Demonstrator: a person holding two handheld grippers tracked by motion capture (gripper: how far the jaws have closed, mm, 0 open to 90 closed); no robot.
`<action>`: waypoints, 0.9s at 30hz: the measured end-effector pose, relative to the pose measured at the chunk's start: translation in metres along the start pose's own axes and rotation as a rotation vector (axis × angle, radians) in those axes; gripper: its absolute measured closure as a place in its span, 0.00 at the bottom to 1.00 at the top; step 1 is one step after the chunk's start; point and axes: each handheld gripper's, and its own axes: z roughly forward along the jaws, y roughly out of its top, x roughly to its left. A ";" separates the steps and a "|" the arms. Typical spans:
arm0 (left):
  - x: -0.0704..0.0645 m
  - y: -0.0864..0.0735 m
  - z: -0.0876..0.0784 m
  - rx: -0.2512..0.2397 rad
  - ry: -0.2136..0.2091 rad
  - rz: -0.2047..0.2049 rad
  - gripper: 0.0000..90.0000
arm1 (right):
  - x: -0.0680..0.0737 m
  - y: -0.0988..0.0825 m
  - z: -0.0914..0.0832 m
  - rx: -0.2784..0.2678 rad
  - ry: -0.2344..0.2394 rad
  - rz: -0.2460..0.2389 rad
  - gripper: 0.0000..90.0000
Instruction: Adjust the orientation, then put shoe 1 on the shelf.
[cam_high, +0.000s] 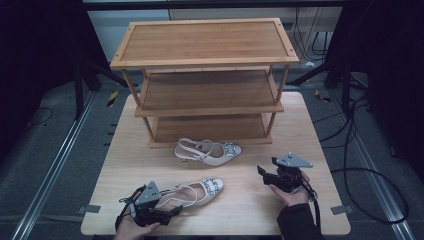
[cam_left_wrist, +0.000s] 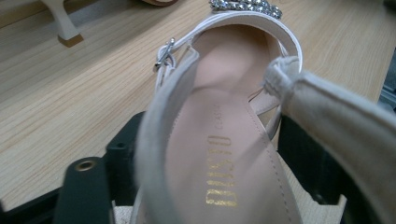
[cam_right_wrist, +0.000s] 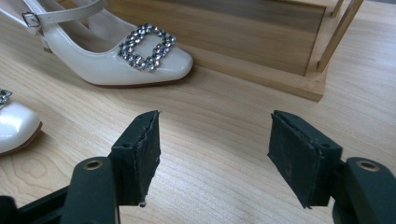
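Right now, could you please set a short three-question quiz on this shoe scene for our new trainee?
1. True or false: the right gripper has its jaws shut on a shoe.
2. Which part of the near shoe lies between the left gripper's jaws: A the jewelled toe, B the heel end, C the buckle strap alone?
3. Where does the far shoe lie relative to the wooden rack?

Key:
1. False; its jaws stand open over bare table.
2. B, the heel end.
3. On the table just in front of the rack's bottom shelf, not on any shelf.
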 end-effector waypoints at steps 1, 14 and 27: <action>0.000 0.000 0.000 -0.003 0.001 -0.008 0.39 | 0.000 0.000 0.000 -0.001 -0.002 -0.003 0.38; -0.003 0.000 -0.010 0.011 0.013 -0.024 0.44 | -0.003 -0.001 -0.001 0.001 -0.009 0.011 0.38; 0.005 -0.005 -0.041 -0.063 0.088 -0.085 0.44 | -0.010 -0.004 -0.007 -0.009 -0.026 0.022 0.38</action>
